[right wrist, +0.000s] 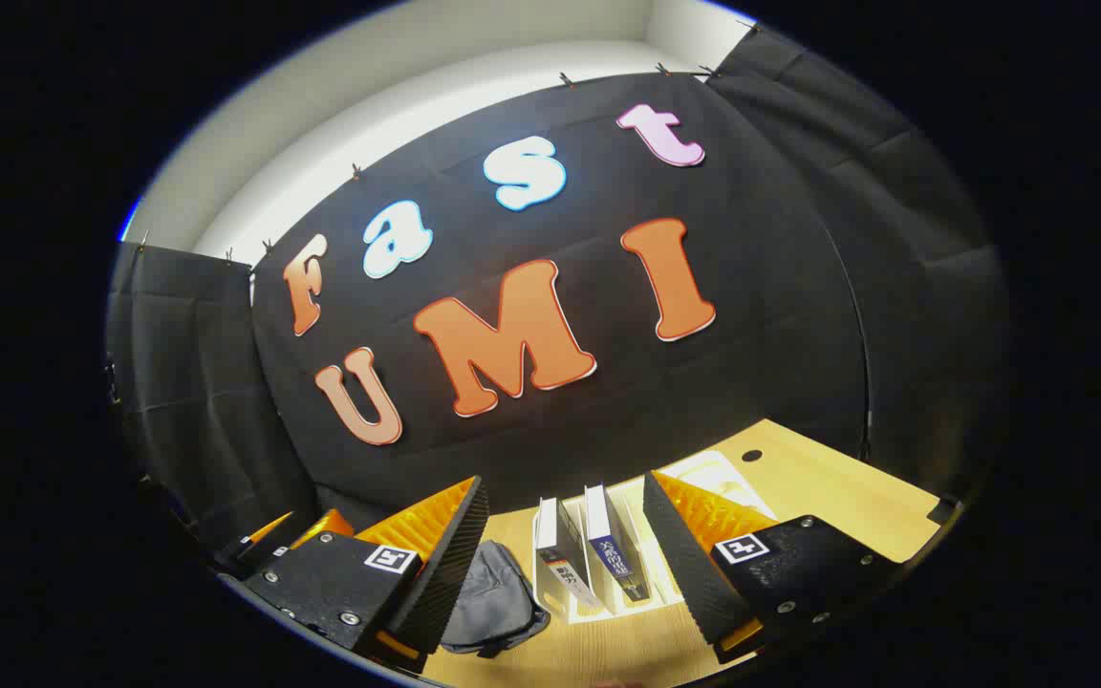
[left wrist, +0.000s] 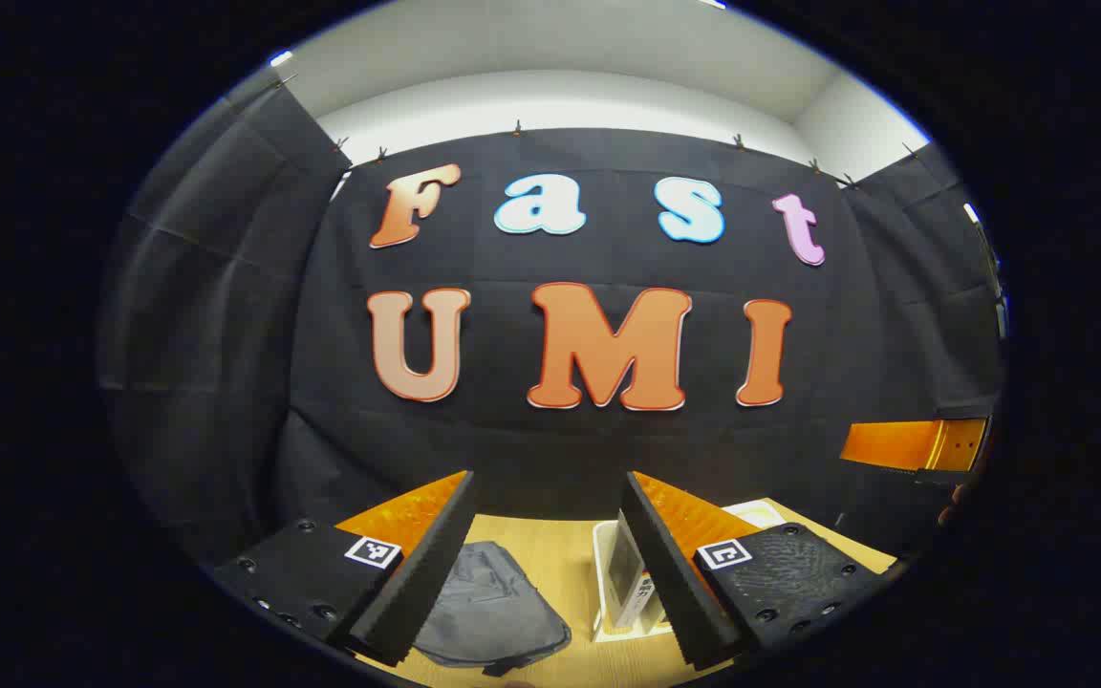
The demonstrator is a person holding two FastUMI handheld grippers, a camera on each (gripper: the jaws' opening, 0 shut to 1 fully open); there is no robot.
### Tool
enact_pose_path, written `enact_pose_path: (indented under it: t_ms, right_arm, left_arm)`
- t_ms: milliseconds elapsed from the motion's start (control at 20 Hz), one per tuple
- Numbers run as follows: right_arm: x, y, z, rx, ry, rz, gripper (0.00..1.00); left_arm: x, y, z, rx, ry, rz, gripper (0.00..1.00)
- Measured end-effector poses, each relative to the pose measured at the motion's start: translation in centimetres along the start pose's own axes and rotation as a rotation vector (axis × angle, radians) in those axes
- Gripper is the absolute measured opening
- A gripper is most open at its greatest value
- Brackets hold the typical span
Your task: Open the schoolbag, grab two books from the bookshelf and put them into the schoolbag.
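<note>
A grey schoolbag (left wrist: 488, 612) lies flat on the wooden table (left wrist: 555, 549), zipped as far as I can tell. Right of it stands a white bookshelf rack (left wrist: 600, 573) with a book (left wrist: 625, 573) upright in it. In the right gripper view the schoolbag (right wrist: 493, 597) lies left of the rack (right wrist: 703, 478), which holds two upright books (right wrist: 562, 564) (right wrist: 613, 552). My left gripper (left wrist: 548, 478) hangs open above the table, nothing between its fingers. My right gripper (right wrist: 563, 478) is open too, high above the books. Part of the right gripper (left wrist: 914, 444) shows at the far right.
Black cloth walls close the booth behind and on both sides. The table (right wrist: 828, 487) runs on to the right of the rack, with a small round hole (right wrist: 751, 456) in it. The left gripper (right wrist: 269, 535) shows low on the left.
</note>
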State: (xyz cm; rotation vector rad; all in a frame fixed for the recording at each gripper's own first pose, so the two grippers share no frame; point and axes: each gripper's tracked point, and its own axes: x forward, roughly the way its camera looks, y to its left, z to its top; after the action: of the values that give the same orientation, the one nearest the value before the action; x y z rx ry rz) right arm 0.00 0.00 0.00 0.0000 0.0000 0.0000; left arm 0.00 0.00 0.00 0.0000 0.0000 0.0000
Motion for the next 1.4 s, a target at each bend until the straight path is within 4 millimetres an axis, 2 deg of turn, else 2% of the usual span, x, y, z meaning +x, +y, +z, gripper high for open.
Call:
enact_pose_path:
  t_ms: [100,200,250,400,550,750,800,850,1150,1200,1300,1400]
  right_arm:
    - [-0.1,-1.0,-0.7,-0.033,0.030,-0.020,1.00]
    - [-0.5,-1.4,-0.6,-0.098,0.025,-0.019,0.97]
    - [-0.5,-2.2,-0.5,-0.137,0.024,-0.041,1.00]
    - [-0.8,-3.0,-0.2,-0.214,-0.009,-0.074,0.97]
    - [-0.6,-3.4,-0.7,-0.256,-0.003,-0.084,0.97]
    - [-0.7,-4.0,-0.3,-0.271,-0.012,-0.094,0.97]
    - [-0.7,-4.3,0.0,-0.278,-0.019,-0.102,1.00]
    - [-0.5,-4.6,0.1,-0.285,-0.019,-0.112,0.97]
    - [0.4,-4.4,-0.6,-0.301,-0.004,-0.110,1.00]
    - [0.6,-4.2,-0.8,-0.302,0.000,-0.109,0.97]
    - [0.8,-4.0,-1.2,-0.298,0.009,-0.106,1.00]
    - [1.1,-4.1,-1.6,-0.304,0.017,-0.109,0.97]
  left_arm:
    - [-0.6,0.4,0.1,-0.020,0.006,-0.018,0.97]
    - [-0.5,1.9,0.2,-0.020,0.005,0.003,0.97]
    - [-0.6,2.2,0.1,-0.015,0.003,0.014,0.95]
    - [-0.6,2.5,-1.6,-0.031,0.049,0.009,0.96]
    - [-0.1,4.0,-3.2,-0.061,0.083,0.041,0.96]
    - [0.1,5.9,-3.7,-0.049,0.073,0.096,0.96]
    - [0.1,6.0,-3.4,-0.052,0.061,0.094,0.96]
    - [0.1,6.0,-3.2,-0.051,0.055,0.095,0.96]
    - [0.7,5.8,-4.3,0.013,0.063,0.087,0.96]
    - [0.8,5.7,-4.9,0.036,0.073,0.078,0.96]
    - [1.4,5.6,-6.4,0.108,0.100,0.061,0.96]
    - [1.6,5.6,-8.6,0.204,0.137,0.045,0.96]
